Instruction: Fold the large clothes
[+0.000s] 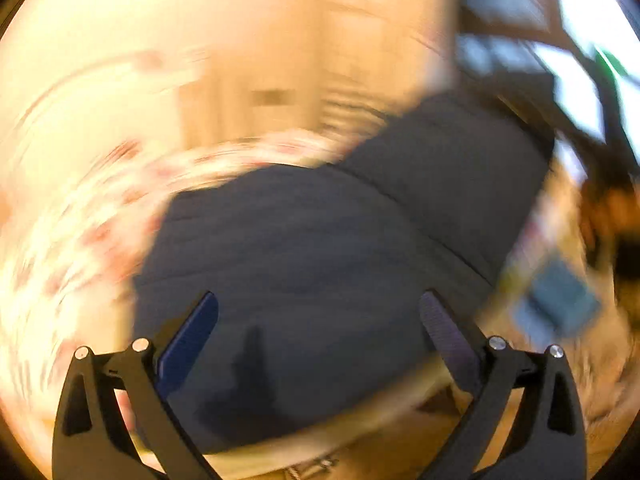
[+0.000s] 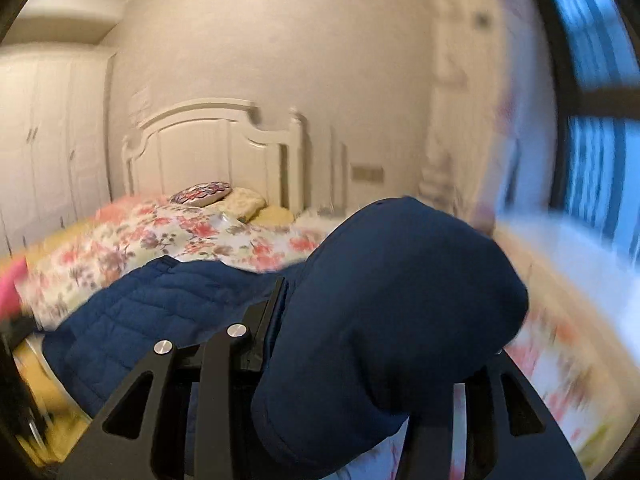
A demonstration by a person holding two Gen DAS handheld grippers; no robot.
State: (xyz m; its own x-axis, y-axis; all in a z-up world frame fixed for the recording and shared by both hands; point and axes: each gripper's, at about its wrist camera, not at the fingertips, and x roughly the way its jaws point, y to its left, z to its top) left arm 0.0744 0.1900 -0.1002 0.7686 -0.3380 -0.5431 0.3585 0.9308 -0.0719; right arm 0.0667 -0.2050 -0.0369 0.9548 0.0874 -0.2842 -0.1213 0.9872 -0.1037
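Note:
A dark blue quilted jacket (image 2: 168, 300) lies on a bed with a floral cover (image 2: 160, 236). In the right wrist view a bulky part of the jacket (image 2: 400, 304) hangs over my right gripper (image 2: 360, 320) and hides its fingertips, so it looks shut on the cloth. In the blurred left wrist view the jacket (image 1: 320, 248) fills the middle. My left gripper (image 1: 318, 312) hovers over it with its fingers (image 1: 192, 336) wide apart and nothing between them.
A white headboard (image 2: 216, 148) and pillows (image 2: 224, 200) stand at the far end of the bed. White wardrobes (image 2: 44, 136) are at left and a window (image 2: 600, 120) at right. A bluish object (image 1: 560, 300) shows blurred at the right of the left wrist view.

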